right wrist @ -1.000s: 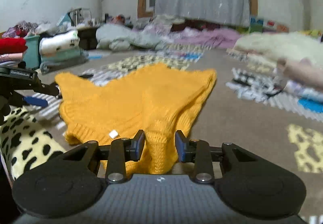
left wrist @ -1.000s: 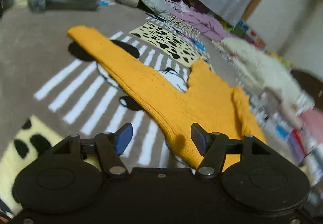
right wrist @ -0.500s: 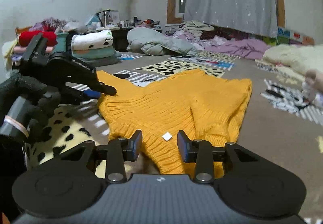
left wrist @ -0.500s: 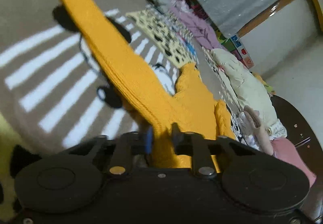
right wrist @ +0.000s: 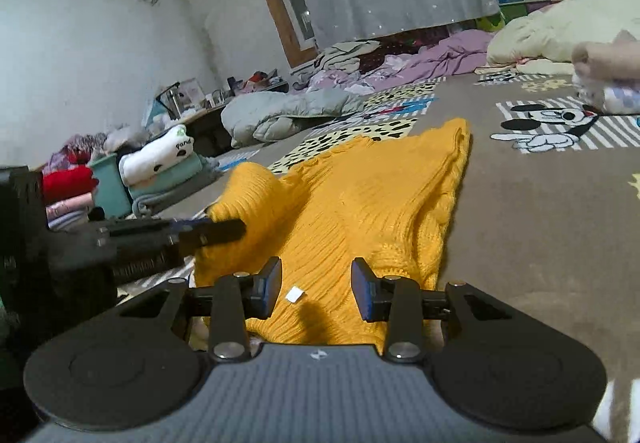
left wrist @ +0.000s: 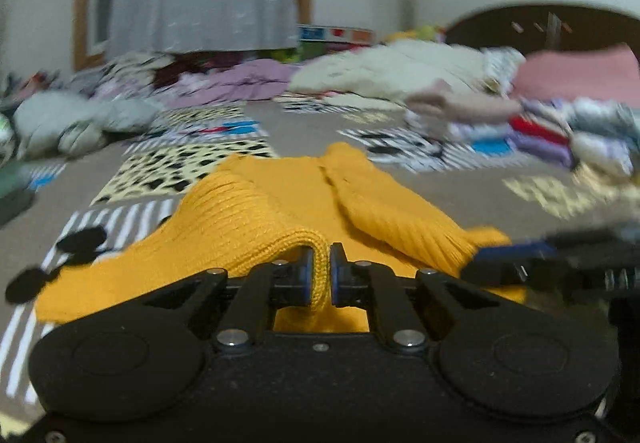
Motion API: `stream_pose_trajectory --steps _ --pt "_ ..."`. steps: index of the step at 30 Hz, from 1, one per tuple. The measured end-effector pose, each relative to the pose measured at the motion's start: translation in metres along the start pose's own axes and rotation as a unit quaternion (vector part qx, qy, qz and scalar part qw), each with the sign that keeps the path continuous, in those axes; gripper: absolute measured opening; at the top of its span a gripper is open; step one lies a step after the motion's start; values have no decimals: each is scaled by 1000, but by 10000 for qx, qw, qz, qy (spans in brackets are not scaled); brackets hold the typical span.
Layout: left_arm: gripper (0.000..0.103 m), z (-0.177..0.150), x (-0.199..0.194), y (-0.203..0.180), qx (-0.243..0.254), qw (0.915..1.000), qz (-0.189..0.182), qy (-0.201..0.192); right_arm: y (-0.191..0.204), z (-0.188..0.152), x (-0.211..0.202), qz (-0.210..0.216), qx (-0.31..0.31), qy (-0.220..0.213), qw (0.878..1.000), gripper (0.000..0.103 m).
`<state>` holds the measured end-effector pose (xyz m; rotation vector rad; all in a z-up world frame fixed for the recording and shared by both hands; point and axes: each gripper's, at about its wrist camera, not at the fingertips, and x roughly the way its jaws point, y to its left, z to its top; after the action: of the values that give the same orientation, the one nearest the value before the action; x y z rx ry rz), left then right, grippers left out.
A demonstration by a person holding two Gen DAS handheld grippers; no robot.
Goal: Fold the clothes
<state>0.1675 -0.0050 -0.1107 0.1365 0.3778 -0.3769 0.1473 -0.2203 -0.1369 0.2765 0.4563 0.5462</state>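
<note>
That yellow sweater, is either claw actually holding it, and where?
The left gripper pinches the yellow sweater by its ribbed sleeve cuff. The right gripper is open, holding nothing.

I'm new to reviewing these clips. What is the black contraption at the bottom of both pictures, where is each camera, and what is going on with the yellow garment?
There is no robot here: a person holds a two-finger gripper in each hand, and a fisheye camera on each looks forward along its fingers. The black shape at the bottom of each picture is that gripper's own body.

In the left wrist view, the left gripper is shut on the ribbed edge of a yellow knit sweater, lifting a fold of it. In the right wrist view, the right gripper is open above the sweater, holding nothing; the left gripper enters from the left.

The sweater lies on a brown cartoon-print carpet, with piles of other clothes and bedding around the room.
</note>
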Motion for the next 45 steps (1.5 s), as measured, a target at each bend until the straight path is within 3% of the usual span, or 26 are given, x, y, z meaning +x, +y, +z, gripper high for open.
stream_pose_trajectory --steps 6,13,17,22,23,25,26,32,34,40,42,45 --pt "5 -11 10 -19 974 9948 -198 229 -5 3 -11 176 98 -172 9996 39" --pt "5 -24 17 -36 1923 9795 -303 526 -10 6 -15 253 181 -239 9992 39" --pt "5 -18 19 -25 1370 9871 -483 668 -8 6 -14 253 98 -227 9994 39" --pt "16 -12 13 -11 728 9913 -750 796 0 7 -12 224 -124 -287 9993 39" --pt "21 -11 9 -9 625 9912 -837 809 3 8 -11 222 -202 -304 9991 39" --pt "51 -10 -1 2 366 9925 -848 797 12 8 -10 241 -450 -341 9981 39" --pt "53 -9 -6 8 232 9931 -836 786 17 8 -8 251 -590 -347 9973 39" --pt "50 -6 -37 44 -572 9928 -760 722 50 2 10 249 -1528 -294 9875 38" --pt "50 -7 -41 62 -1102 9901 -603 627 59 0 17 206 -1744 -264 9841 38" --pt "49 -12 -39 93 -2501 9653 -567 490 71 -1 38 -99 -2017 -278 9790 38" --pt "49 -8 -35 97 -2695 9601 -596 453 73 -1 47 -229 -2073 -173 9779 38" --pt "49 14 -24 91 -2443 9674 -527 400 72 -5 63 -488 -2032 239 9776 33"
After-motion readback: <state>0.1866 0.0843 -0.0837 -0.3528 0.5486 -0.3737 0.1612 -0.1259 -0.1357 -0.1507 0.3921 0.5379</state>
